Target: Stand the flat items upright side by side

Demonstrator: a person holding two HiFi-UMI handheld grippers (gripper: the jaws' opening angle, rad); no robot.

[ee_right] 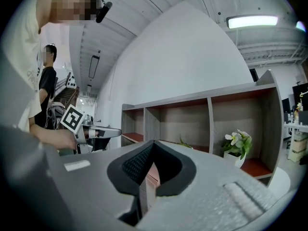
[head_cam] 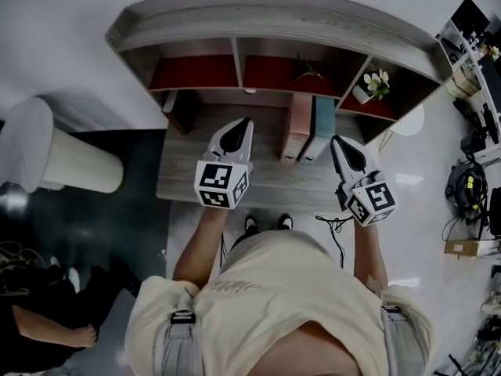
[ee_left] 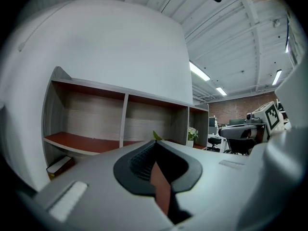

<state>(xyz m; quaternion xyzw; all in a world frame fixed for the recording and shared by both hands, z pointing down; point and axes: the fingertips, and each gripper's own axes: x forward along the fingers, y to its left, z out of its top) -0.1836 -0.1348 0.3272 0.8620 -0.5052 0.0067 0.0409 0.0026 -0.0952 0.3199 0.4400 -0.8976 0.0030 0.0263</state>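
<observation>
Hovering over the surface (head_cam: 184, 175), left tool (head_cam: 246, 125) & right tool (head_cam: 337, 142) are held shut, empty, prob. kept clear of stood items. Beyond, pink book (head_cam: 297, 124) & teal book (head_cam: 322, 124) are stood upright side by side; dark book (head_cam: 184, 110) is seen flat, far left.

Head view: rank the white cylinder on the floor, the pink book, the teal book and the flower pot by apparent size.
1. white cylinder
2. pink book and teal book: about alike, left unranked
3. flower pot

Pink book (head_cam: 296, 128), teal book (head_cam: 321, 125) upright, touching, on desk (head_cam: 188, 175); dark book (head_cam: 184, 110) flat at left.
</observation>
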